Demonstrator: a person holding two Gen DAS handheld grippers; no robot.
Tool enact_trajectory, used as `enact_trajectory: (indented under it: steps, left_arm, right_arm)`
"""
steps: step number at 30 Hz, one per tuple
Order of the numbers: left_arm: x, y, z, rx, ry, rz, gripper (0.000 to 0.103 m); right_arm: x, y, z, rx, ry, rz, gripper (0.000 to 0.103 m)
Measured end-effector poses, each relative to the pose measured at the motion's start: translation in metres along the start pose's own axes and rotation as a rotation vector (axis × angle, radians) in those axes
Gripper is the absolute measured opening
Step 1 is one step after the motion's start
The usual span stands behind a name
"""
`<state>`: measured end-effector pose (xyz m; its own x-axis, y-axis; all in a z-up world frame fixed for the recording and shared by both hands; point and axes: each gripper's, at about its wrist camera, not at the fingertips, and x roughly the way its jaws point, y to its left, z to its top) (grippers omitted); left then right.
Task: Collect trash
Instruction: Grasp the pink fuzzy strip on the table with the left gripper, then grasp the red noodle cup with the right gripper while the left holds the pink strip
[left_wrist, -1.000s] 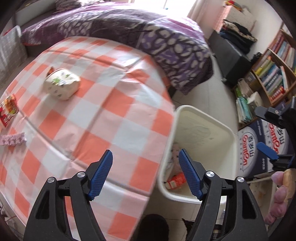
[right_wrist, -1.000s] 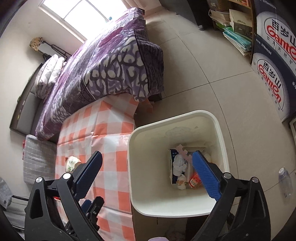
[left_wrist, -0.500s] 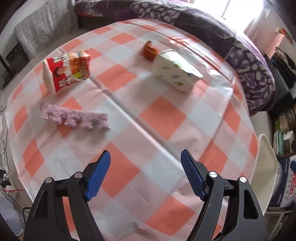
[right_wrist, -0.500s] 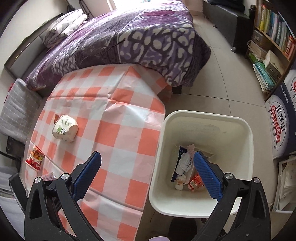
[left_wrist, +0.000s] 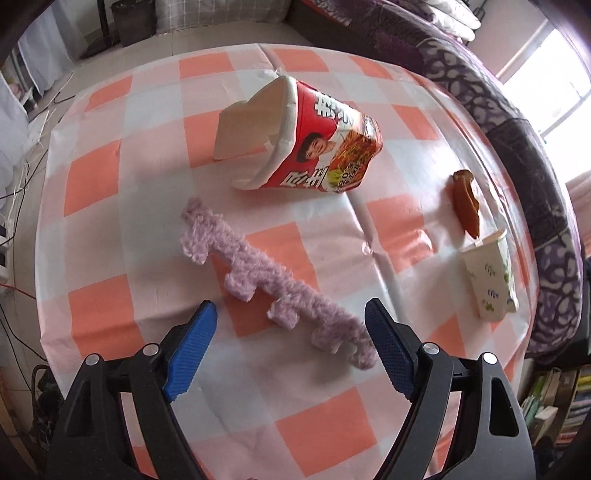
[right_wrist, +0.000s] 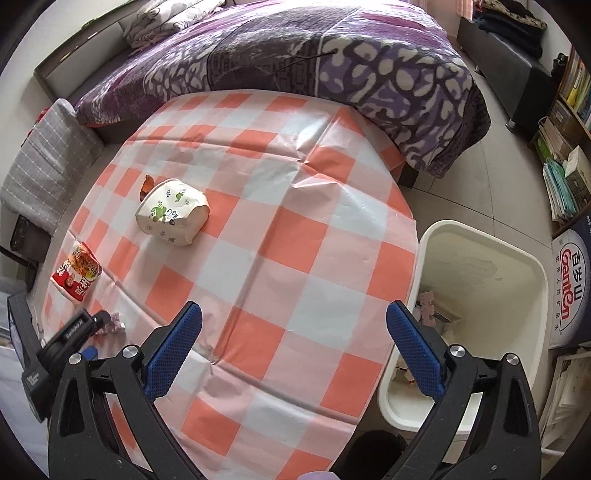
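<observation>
Both hands have swung away from the white bin (right_wrist: 480, 258) and over the checked table (left_wrist: 314, 424) since a second ago. Now the purple fuzzy strip (left_wrist: 266, 280) lies flat on the cloth, its near end between the left gripper (left_wrist: 291, 350) fingers, which are opening and not touching it. Beyond it a red noodle cup (left_wrist: 314, 147) lies on its side, lid flap ajar; farther right are a brown scrap (left_wrist: 467, 203) and a tipped floral paper cup (left_wrist: 489, 280). Right gripper (right_wrist: 293, 350) hangs over bare cloth, fingers spread wide, holding nothing. That bin (some rubbish already inside) stands on the floor at the table's edge, near a purple-quilted bed (right_wrist: 332, 55).
</observation>
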<state>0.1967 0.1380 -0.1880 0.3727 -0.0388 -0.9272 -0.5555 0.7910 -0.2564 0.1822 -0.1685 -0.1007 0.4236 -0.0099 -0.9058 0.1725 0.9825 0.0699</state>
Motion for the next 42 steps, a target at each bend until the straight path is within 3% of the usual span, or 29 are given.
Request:
enact_trajectory:
  steps: [3,7,10,13,18,21,25,30,37,42]
  left_arm:
    - [0.006,-0.011,0.006,-0.017,0.002,0.034,0.081]
    - [0.014,-0.026,0.003,0.086,-0.022,0.104,0.08]
    - [0.01,-0.026,-0.004,0.167,-0.086,0.105,0.064]
    - [0.003,-0.013,-0.015,0.251,-0.131,0.071,0.041]
    - [-0.01,0.028,-0.027,0.345,-0.111,-0.033,0.029]
    - [-0.017,0.051,-0.025,0.361,-0.099,-0.074,0.028]
    - [-0.024,0.077,-0.02,0.34,-0.116,-0.086,0.028]
    - [-0.035,0.104,-0.003,0.291,-0.161,-0.118,0.028]
    - [-0.054,0.14,0.015,0.233,-0.233,-0.16,0.028]
    - [-0.058,0.16,0.022,0.22,-0.264,-0.17,0.028]
  right_arm:
    - [0.003,0.005,0.0,-0.014,0.005,0.003,0.096]
    - [0.008,0.01,0.0,-0.025,0.015,0.003,0.096]
    - [0.01,0.015,-0.001,-0.039,0.021,0.004,0.096]
    - [0.012,0.021,-0.003,-0.058,0.027,0.001,0.096]
    - [0.02,0.036,-0.011,-0.112,0.037,-0.029,0.096]
    - [0.026,0.043,-0.018,-0.103,0.053,0.007,0.096]
    - [0.03,0.06,-0.026,-0.069,0.072,0.14,0.096]
    - [0.039,0.11,-0.013,0.081,0.128,0.274,0.096]
    - [0.059,0.232,0.021,0.021,0.179,0.292,0.096]
    - [0.09,0.267,0.026,0.064,0.234,0.278,0.096]
